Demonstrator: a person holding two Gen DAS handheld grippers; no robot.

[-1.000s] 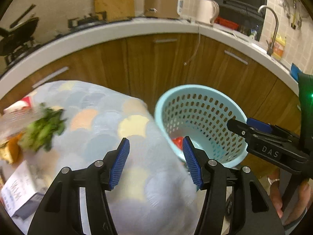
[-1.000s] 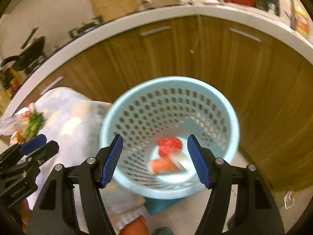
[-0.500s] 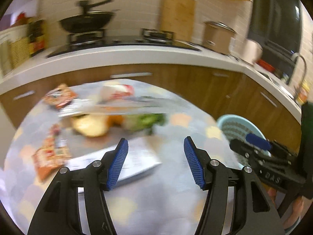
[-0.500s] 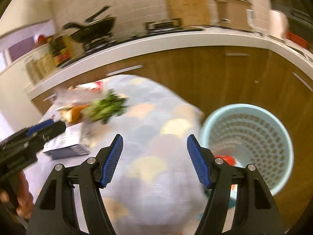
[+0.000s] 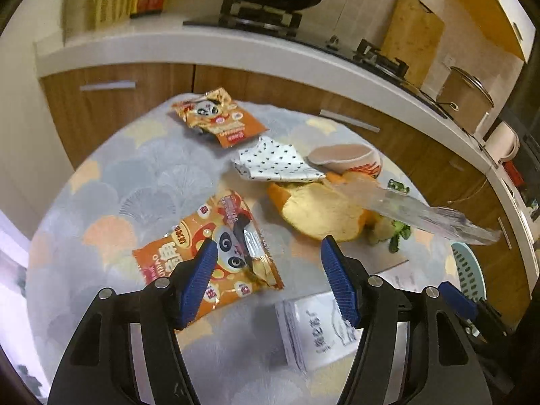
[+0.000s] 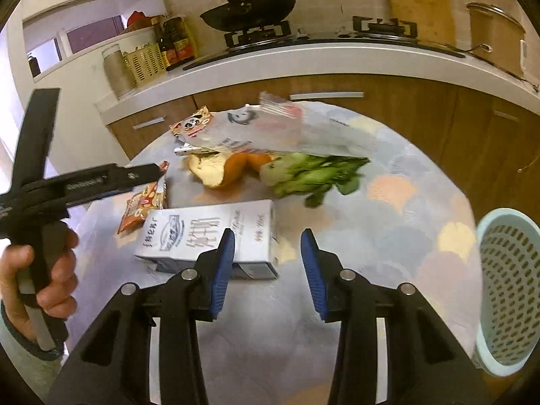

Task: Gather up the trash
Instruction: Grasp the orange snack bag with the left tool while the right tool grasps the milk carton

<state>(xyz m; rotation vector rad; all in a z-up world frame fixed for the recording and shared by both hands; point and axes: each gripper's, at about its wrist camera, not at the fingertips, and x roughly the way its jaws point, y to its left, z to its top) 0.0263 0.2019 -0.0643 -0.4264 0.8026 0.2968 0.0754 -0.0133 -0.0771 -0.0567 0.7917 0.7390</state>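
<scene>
Open-jawed left gripper (image 5: 266, 273) over snack wrapper (image 5: 216, 260)

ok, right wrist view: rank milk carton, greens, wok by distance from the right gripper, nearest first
From the right gripper:
1. Milk carton: lying on the table just ahead of the open jaws, slightly left.
2. Greens: farther back on the table, about centre.
3. Wok: farthest, on the stove on the counter beyond the table.

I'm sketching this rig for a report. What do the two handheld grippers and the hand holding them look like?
Both the left gripper and the right gripper have black plastic frames, silver pivot screws and ribbed blue finger pads. The left one carries white lettering and a grey handle, held by a bare hand with a grey cuff.
</scene>
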